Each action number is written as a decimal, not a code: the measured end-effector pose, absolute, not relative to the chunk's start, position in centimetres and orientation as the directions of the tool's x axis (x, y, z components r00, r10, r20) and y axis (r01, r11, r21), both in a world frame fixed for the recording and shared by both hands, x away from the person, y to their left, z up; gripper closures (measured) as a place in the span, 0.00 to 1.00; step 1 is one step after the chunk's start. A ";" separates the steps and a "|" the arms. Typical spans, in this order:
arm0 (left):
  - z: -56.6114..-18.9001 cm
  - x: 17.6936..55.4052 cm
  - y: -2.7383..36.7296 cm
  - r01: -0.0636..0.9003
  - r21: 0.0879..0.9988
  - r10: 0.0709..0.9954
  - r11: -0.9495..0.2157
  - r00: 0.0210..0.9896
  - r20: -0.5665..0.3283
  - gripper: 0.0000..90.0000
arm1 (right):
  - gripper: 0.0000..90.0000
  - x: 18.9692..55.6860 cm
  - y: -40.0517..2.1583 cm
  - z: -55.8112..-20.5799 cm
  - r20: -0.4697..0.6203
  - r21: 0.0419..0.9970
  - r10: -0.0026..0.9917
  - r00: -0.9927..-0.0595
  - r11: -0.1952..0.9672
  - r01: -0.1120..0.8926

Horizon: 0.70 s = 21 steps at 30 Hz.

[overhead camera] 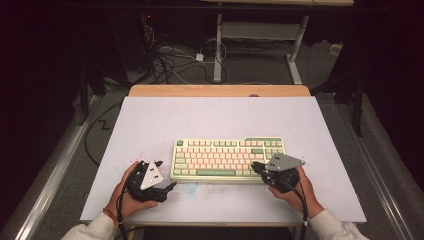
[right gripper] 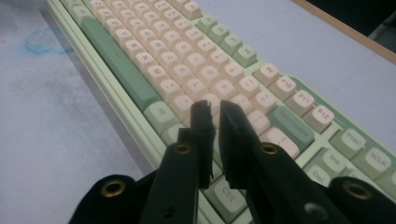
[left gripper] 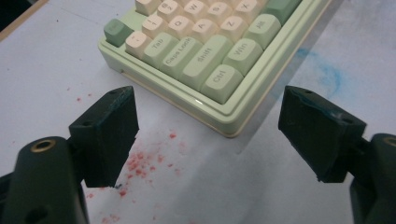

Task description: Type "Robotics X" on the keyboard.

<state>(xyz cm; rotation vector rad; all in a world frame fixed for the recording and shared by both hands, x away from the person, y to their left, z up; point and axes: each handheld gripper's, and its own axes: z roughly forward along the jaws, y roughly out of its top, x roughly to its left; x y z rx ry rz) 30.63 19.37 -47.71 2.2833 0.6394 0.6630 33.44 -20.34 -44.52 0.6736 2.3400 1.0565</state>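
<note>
A pale green keyboard (overhead camera: 227, 159) with cream and green keys lies on the white tabletop (overhead camera: 150, 125), towards the near side. My left gripper (overhead camera: 166, 175) rests at the keyboard's left end, held by a hand. In the left gripper view its jaws (left gripper: 210, 107) stand wide open, framing the keyboard's (left gripper: 201, 46) Ctrl corner with nothing between them. My right gripper (overhead camera: 256, 167) sits at the keyboard's right front corner. In the right gripper view its jaws (right gripper: 215, 109) are shut just above the keys of the keyboard (right gripper: 187, 70), with nothing held between them.
Red specks (left gripper: 140, 163) and a blue smudge (left gripper: 327, 74) mark the tabletop near the keyboard's front. A wooden edge (overhead camera: 220, 90) runs along the table's far side. Beyond it, cables (overhead camera: 170, 60) and a desk's legs (overhead camera: 218, 50) stand on the floor.
</note>
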 end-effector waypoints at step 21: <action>-48.0 30.8 19.2 0.269 0.688 0.586 -0.674 0.762 0.276 0.22 | 1.00 38.9 -14.7 -45.2 -0.238 0.717 0.560 -0.794 0.652 0.245</action>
